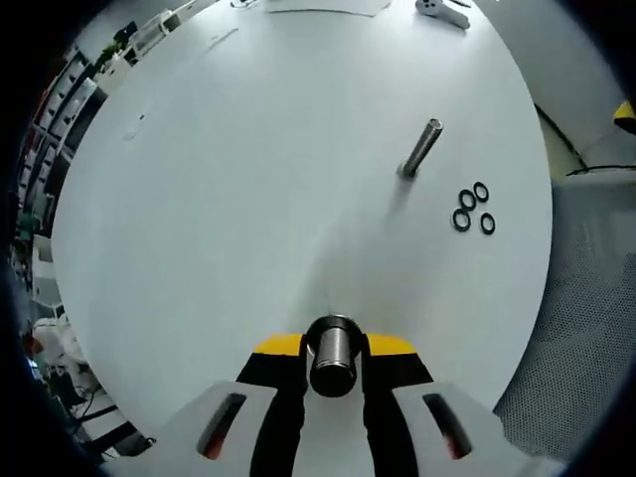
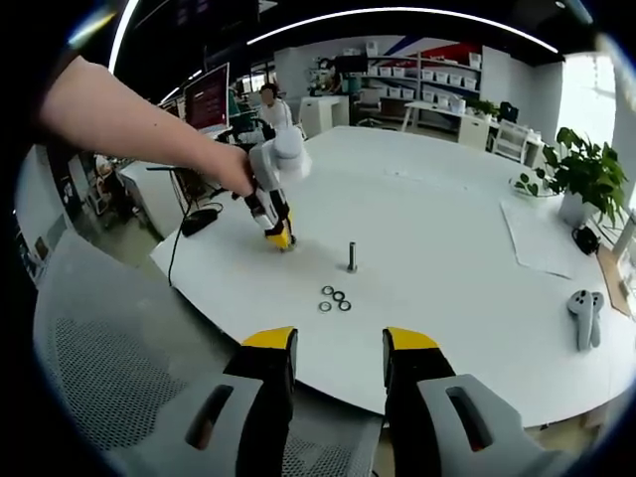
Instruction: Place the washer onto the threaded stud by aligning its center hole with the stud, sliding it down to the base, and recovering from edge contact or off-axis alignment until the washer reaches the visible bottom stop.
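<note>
I'm holding a metal cylinder (image 1: pixel 333 355) in my left gripper (image 1: pixel 333 383), right gripper (image 2: pixel 338 348) open; washers (image 2: pixel 334 298) mid-frame are thin, slippery, needing edge pinch.

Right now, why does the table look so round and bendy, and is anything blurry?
In the left gripper view the fisheye lens bulges the white table into a dome; the stud and washers look sharp, while the metal cylinder in the left gripper looks a bit soft. In the right gripper view the ceiling light curves, and the arm looks stretched.
</note>
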A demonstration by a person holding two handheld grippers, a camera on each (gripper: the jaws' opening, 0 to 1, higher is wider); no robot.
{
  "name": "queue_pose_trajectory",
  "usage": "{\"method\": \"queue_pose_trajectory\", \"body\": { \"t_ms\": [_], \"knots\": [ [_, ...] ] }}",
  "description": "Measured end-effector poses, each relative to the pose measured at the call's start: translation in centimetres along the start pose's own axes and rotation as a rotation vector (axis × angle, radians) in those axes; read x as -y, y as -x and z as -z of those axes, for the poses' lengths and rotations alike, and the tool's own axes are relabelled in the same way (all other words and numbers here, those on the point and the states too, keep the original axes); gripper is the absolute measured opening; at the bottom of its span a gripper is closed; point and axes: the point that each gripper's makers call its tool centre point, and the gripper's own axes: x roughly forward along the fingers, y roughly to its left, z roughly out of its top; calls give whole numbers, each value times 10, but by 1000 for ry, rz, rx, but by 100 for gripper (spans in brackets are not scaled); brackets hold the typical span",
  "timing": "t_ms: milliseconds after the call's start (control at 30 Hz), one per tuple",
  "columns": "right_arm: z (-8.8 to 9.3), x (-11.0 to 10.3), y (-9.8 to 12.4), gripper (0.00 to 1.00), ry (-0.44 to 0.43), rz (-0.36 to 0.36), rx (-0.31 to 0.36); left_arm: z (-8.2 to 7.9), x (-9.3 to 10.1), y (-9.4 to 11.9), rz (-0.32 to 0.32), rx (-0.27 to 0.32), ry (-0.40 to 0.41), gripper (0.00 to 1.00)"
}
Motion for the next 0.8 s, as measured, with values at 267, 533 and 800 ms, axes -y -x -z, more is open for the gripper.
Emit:
{"method": "queue_pose_trajectory", "body": {
  "t_ms": [267,533,800],
  "knots": [
    [0,-1,0,37,-5,1,3,-1,2,0,1,20,24,20],
    [-2,-1,0,37,-4,-3,11,-5,0,13,-46,73,67,24],
    [-5,-2,-1,37,-2,-11,24,17,-3,27,-68,68,104,24]
  ]
}}
